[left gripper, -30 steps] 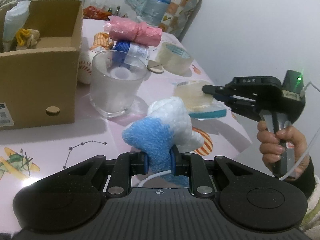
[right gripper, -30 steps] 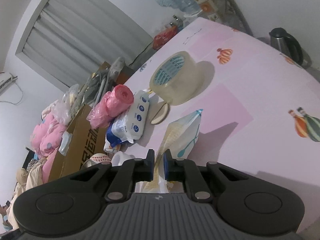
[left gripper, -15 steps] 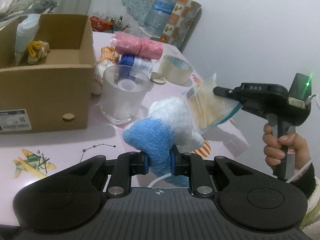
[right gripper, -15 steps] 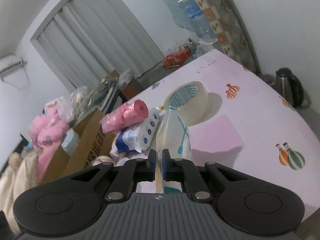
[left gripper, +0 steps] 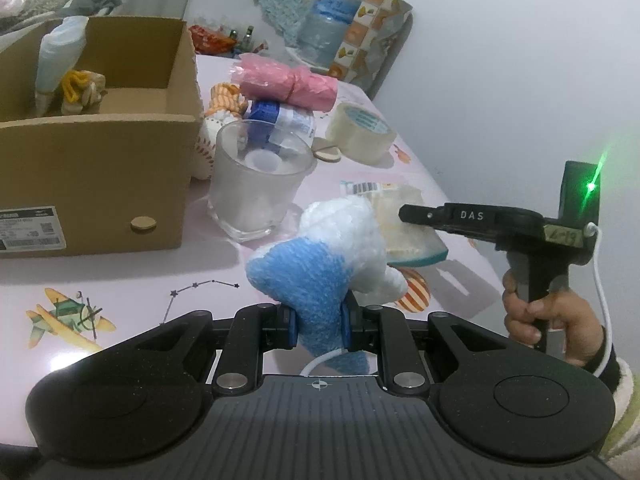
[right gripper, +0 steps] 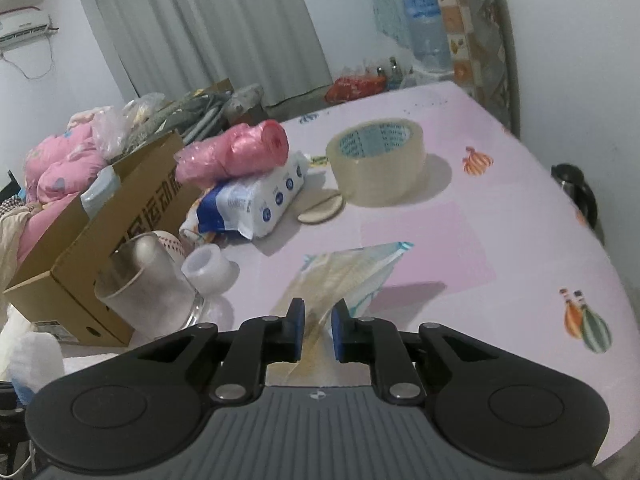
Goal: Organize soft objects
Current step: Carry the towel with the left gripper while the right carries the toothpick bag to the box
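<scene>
We are pinching the blue-and-white plush toy (left gripper: 320, 268) in our left gripper (left gripper: 319, 326), held above the near edge of the surface (left gripper: 120, 280). Our right gripper (right gripper: 318, 330) is standing with fingers spread (a clear plastic pouch (right gripper: 352, 276) is lying between them) near the right edge.
</scene>
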Demonstrator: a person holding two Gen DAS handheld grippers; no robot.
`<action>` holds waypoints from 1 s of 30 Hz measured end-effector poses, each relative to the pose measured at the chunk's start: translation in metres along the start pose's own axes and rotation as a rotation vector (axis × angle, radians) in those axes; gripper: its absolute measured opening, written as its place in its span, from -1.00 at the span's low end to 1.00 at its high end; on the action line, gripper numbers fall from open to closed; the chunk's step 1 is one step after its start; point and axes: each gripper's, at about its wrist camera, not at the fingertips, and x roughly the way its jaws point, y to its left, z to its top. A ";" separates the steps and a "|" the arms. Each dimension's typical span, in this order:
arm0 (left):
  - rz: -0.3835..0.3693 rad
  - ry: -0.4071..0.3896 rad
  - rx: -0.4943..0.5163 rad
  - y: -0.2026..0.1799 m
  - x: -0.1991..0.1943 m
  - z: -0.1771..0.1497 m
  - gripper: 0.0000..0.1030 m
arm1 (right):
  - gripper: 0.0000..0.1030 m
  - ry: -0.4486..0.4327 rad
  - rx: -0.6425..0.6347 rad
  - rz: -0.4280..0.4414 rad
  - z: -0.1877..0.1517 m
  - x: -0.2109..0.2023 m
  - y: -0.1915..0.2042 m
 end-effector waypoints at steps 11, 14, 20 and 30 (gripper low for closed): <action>-0.017 -0.072 0.019 -0.008 -0.041 0.004 -0.68 | -0.03 -0.123 -0.004 0.026 0.016 -0.044 0.004; -0.018 -0.117 0.027 -0.011 -0.062 0.013 -0.68 | -0.03 -0.186 -0.032 0.039 0.028 -0.068 0.013; -0.006 -0.211 0.009 -0.001 -0.102 0.045 -0.69 | -0.03 -0.308 -0.103 0.121 0.060 -0.106 0.040; 0.196 -0.244 -0.008 0.039 -0.092 0.130 -0.68 | -0.03 -0.301 -0.240 0.378 0.137 -0.071 0.132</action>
